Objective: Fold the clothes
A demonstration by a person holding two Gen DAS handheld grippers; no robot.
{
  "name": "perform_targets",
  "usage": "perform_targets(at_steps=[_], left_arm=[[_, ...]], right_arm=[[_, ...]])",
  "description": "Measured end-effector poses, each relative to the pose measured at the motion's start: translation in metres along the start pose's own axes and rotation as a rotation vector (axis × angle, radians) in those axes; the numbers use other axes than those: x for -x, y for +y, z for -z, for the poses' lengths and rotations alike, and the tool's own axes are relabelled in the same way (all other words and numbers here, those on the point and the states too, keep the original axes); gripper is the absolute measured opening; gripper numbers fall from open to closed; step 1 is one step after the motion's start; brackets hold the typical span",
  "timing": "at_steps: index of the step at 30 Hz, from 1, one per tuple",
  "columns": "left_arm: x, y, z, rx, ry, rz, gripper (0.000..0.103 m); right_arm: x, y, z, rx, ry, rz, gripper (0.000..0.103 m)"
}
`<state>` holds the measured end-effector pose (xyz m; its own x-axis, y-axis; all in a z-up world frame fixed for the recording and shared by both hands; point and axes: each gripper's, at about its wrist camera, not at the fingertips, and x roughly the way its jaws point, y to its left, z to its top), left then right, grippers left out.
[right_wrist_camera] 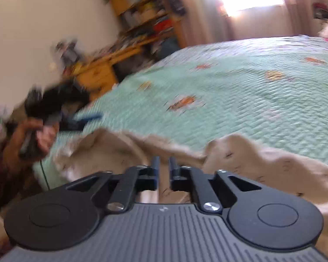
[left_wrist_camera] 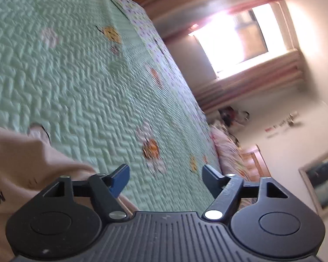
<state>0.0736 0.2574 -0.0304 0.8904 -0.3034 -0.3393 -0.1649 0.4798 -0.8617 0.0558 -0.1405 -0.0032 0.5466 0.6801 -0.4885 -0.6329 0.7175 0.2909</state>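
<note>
A beige garment [right_wrist_camera: 262, 166] with small dark print lies crumpled on the near part of a mint green quilted bedspread [right_wrist_camera: 251, 98]. My right gripper [right_wrist_camera: 164, 160] hovers just over a ridge of the cloth. Its fingers stand a narrow gap apart, and the pads are not pressing on the fabric. In the left wrist view the garment [left_wrist_camera: 21, 163] fills the lower left corner. My left gripper [left_wrist_camera: 165, 172] is open wide over the bare bedspread [left_wrist_camera: 76, 76] beside the cloth, with nothing between its fingers. The right wrist view shows that left gripper [right_wrist_camera: 85, 120], blurred, in a person's hand [right_wrist_camera: 32, 135].
The bed takes up most of both views. A pink pillow [left_wrist_camera: 227, 150] lies at its far end. A bright curtained window [left_wrist_camera: 231, 35] and a framed picture [left_wrist_camera: 323, 179] are on the walls. A cluttered wooden desk [right_wrist_camera: 98, 74] and shelves [right_wrist_camera: 146, 6] stand beyond the bed's left edge.
</note>
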Motion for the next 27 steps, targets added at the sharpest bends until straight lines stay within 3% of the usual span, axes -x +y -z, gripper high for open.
perform_targets(at_steps=[4,8,13,15,18,22,27], left_arm=[[0.014,0.018,0.023,0.104,0.031,0.029,0.08],[0.028,0.03,0.032,0.132,0.034,0.028,0.082],[0.052,0.051,0.019,0.241,-0.036,0.042,0.084],[0.068,0.057,0.012,0.25,-0.072,0.037,0.086],[0.088,0.066,0.007,0.272,-0.105,0.028,0.091],[0.09,0.076,0.013,0.31,-0.089,0.01,0.093],[0.057,0.063,0.028,0.281,-0.008,0.002,0.094]], right_arm=[[-0.035,0.018,-0.003,0.096,0.074,-0.038,0.039],[-0.063,0.031,-0.008,0.202,0.11,-0.023,0.043],[-0.088,0.045,-0.004,0.358,0.155,0.028,0.041],[-0.092,0.052,-0.001,0.413,0.161,0.058,0.023],[-0.088,0.056,0.0,0.43,0.135,0.076,0.006],[-0.079,0.07,0.003,0.5,0.072,0.098,0.003],[-0.066,0.091,0.016,0.61,0.061,0.078,0.003]])
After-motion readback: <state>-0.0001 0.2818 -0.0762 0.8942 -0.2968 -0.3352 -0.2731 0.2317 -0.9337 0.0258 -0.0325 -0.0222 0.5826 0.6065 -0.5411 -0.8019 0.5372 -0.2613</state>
